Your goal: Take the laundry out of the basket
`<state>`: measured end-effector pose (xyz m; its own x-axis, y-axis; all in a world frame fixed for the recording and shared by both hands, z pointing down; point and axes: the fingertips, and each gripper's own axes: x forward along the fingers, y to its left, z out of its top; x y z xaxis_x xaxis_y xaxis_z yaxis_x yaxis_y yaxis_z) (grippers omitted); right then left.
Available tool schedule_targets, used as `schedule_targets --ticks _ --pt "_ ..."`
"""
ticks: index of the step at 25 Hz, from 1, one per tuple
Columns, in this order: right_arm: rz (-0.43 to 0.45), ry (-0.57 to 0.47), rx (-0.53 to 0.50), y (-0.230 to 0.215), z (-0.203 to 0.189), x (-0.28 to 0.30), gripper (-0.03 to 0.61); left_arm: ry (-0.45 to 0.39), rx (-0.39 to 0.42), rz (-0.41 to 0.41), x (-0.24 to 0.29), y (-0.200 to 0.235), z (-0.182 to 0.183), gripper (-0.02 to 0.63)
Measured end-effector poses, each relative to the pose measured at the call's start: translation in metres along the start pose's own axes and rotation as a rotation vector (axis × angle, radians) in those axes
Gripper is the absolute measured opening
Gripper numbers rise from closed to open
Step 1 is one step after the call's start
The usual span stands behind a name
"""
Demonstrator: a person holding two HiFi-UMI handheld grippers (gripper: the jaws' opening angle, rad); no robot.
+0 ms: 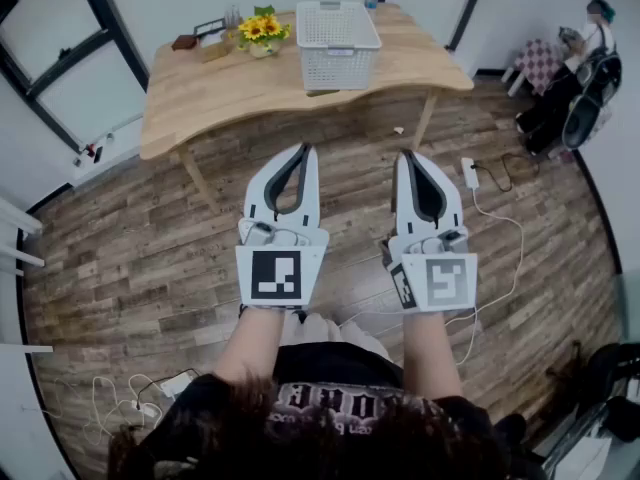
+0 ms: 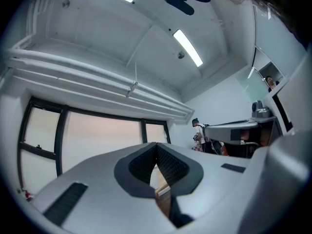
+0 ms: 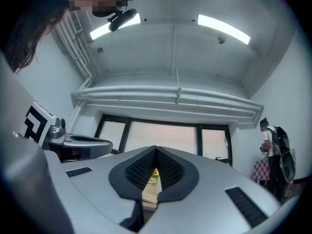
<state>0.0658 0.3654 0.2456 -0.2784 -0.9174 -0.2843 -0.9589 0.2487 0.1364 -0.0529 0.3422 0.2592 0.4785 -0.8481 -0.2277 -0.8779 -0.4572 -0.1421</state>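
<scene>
A white mesh laundry basket [image 1: 338, 43] stands at the far middle of the wooden table [image 1: 210, 93]; from here I cannot make out what lies in it. Both grippers hover over the wood floor, well short of the table and pointing toward it. My left gripper [image 1: 303, 150] has its jaws closed tip to tip with nothing between them, as the left gripper view [image 2: 156, 144] also shows. My right gripper [image 1: 407, 156] stands beside it, likewise shut and empty [image 3: 155, 148]. Both gripper views look up at the ceiling and windows, with a sliver of table seen through the jaws.
A pot of yellow flowers [image 1: 262, 30], a small picture frame [image 1: 210, 28] and a brown object [image 1: 184, 41] sit at the table's back left. A power strip [image 1: 470, 173] with cables lies on the floor at right. A person [image 1: 585, 48] sits far right.
</scene>
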Motion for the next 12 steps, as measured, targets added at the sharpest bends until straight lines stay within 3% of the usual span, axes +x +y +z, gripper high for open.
schedule_targets --ticks 12 --pt "0.034 -0.029 0.035 -0.014 0.002 -0.002 0.028 -0.007 -0.018 0.013 0.005 -0.011 0.003 0.000"
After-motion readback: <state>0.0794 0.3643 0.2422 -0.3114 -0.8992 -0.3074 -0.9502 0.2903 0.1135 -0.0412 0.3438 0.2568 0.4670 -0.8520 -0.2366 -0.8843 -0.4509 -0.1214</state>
